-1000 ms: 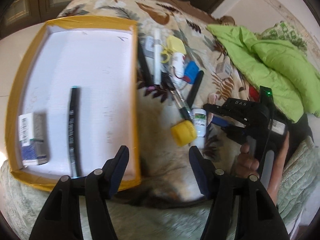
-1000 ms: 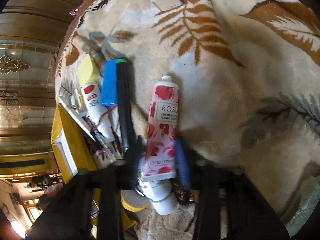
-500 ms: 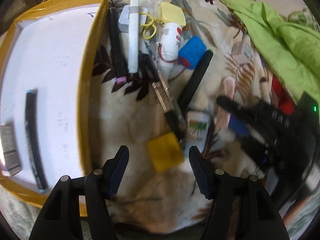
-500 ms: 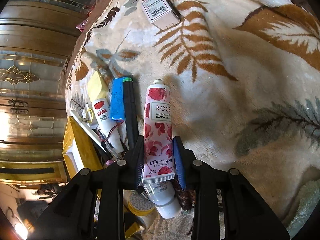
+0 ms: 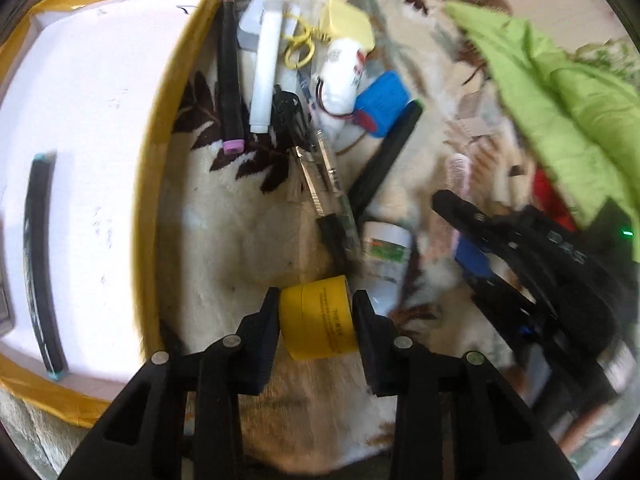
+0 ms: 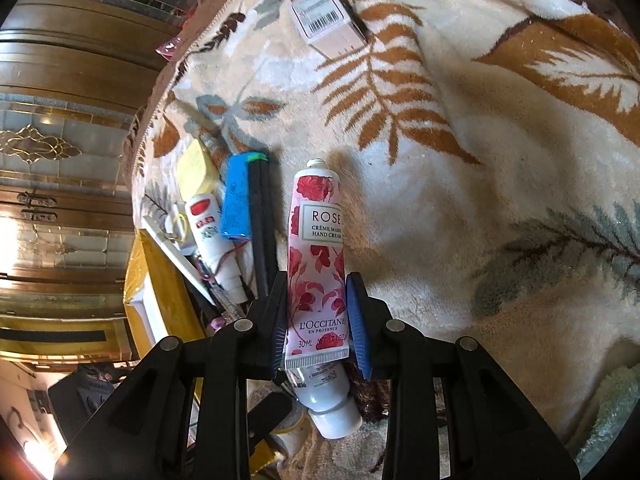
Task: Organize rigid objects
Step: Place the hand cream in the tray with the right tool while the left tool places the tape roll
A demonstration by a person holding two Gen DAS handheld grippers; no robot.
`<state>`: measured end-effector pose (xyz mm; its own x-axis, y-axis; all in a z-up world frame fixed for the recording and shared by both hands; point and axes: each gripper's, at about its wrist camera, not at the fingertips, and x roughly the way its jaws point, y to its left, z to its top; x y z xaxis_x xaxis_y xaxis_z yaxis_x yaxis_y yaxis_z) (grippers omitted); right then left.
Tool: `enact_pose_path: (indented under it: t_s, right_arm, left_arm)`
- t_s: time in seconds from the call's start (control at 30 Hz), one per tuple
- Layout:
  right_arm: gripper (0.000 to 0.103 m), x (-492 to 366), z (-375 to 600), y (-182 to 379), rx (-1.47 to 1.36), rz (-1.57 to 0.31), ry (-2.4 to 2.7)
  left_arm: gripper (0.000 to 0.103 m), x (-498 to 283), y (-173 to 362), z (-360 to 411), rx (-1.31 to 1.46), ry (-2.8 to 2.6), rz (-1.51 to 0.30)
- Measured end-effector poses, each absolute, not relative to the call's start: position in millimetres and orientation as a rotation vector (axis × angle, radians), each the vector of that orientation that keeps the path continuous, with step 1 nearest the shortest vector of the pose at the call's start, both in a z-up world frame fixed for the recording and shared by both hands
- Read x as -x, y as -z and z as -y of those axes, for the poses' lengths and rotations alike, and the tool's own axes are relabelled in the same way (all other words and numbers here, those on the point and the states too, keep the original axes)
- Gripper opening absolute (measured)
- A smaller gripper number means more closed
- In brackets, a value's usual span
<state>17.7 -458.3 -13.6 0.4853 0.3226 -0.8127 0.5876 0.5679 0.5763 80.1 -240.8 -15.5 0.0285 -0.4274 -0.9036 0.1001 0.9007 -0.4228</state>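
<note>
The left gripper clamps a yellow jar lying on the leaf-patterned blanket, just beside the yellow-rimmed tray. Past it lie a white bottle, a black marker and a blue battery pack. In the tray rests a black pen (near its left edge). The right gripper squeezes a rose hand cream tube by its crimped end; a barcoded box sits farther off.
</note>
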Motion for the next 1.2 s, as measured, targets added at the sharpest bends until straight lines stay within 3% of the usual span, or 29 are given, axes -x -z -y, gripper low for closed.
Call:
enact_pose_path:
  t_s: [0.3,0.5,0.77,1.2]
  right_arm:
    - [0.028,-27,385,-61,-0.801,-0.949,-0.121]
    - [0.028,-37,289,-78,-0.687,-1.029,-0.283]
    - [0.028,-59,203,-9,-0.426,-1.324,-0.232]
    - [0.028,-62,220,16,-0.456,-1.408,-0.178]
  left_arm:
    - [0.035,-62,-48,100,0.483,0.406,-1.294]
    - [0.035,-73,-39,33,0.461,0.226,-1.248]
    - [0.035,-83,-4,51,0.272,0.104,-1.341]
    - [0.036,-120,-1,87,0.0,0.037,-1.357]
